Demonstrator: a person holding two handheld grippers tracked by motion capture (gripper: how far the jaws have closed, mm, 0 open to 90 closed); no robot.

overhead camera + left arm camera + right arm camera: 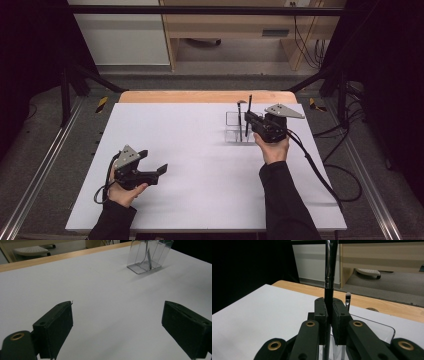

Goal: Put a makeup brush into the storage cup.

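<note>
White tabletop (200, 165) carries a clear plastic compartment holder (234, 127) right of centre; right gripper (329, 315) clamps a slim black-handled brush (329, 277) upright above it, while left gripper (117, 325) gapes wide, holding nothing, at lower left.

Left half: the white rectangular worktop (200, 165) lies bare from near edge to far edge.
Far right corner: a clear plastic compartmented holder (236, 129) with upright black brushes (240, 120) blocks passage.
Near right: bare, crossed by a black cable (320, 175).

Two brushes (249, 112), one clear holder (233, 127)
</note>
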